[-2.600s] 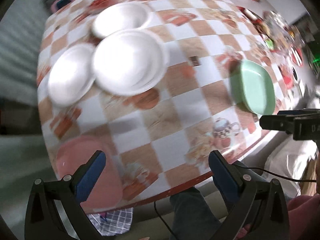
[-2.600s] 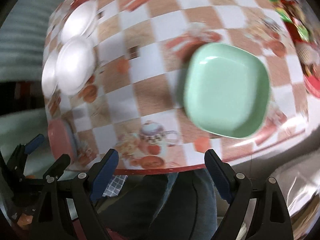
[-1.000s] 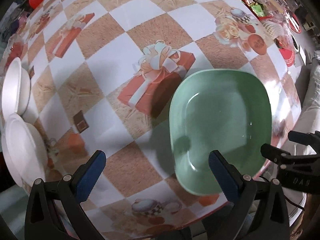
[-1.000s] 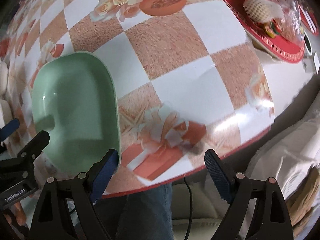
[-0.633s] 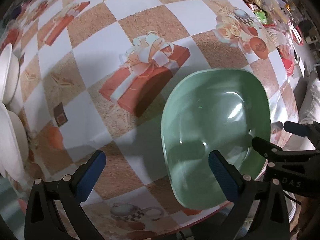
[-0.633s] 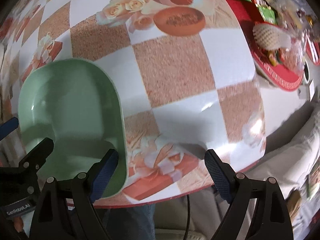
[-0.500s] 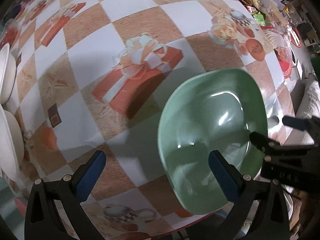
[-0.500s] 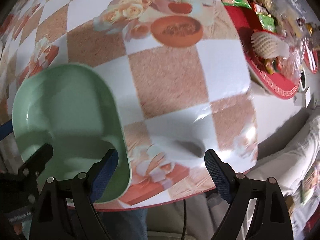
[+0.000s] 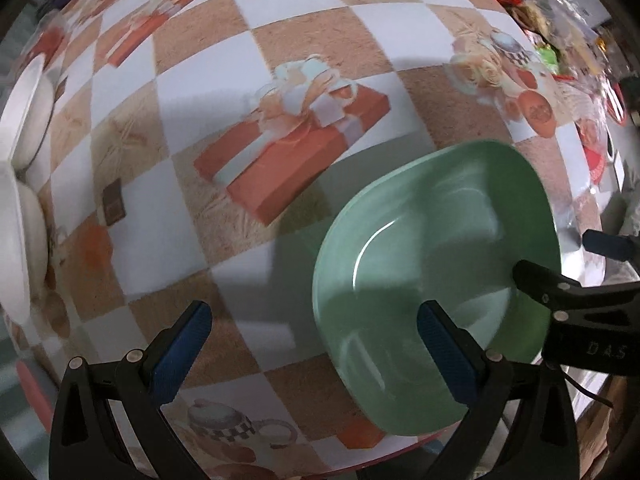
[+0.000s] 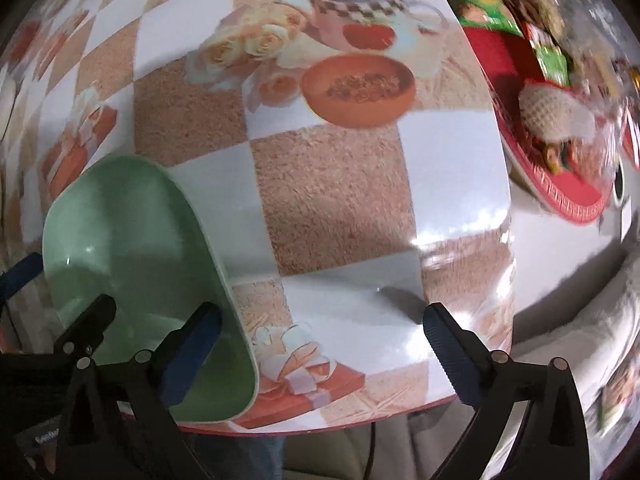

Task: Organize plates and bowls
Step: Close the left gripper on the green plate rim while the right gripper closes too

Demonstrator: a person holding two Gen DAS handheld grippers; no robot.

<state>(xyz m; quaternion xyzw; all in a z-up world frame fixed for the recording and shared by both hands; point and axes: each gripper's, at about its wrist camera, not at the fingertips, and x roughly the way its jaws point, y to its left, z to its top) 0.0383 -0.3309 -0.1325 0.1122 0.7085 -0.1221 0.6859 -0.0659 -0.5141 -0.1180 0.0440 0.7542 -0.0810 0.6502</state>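
A pale green squarish plate (image 9: 432,264) lies near the table's front edge, its right side tilted up; it also shows in the right wrist view (image 10: 136,248). My left gripper (image 9: 312,344) is open, its right finger (image 9: 444,352) inside the plate's bowl. My right gripper (image 10: 320,344) is open, its left finger (image 10: 188,356) over the plate's inside near the rim, and it shows at the plate's right side in the left wrist view (image 9: 560,292). White plates and bowls (image 9: 24,184) sit at the far left.
The table wears a checked cloth with printed gift boxes (image 9: 292,140) and teapots. A red tray of snacks (image 10: 560,128) stands at the right. The table's front edge (image 10: 360,420) runs just below the plate. A pink plate's edge (image 9: 32,388) shows at the lower left.
Both grippers have moved in on the green plate. The plate's right side has tipped up off the table, and it fills more of both views.
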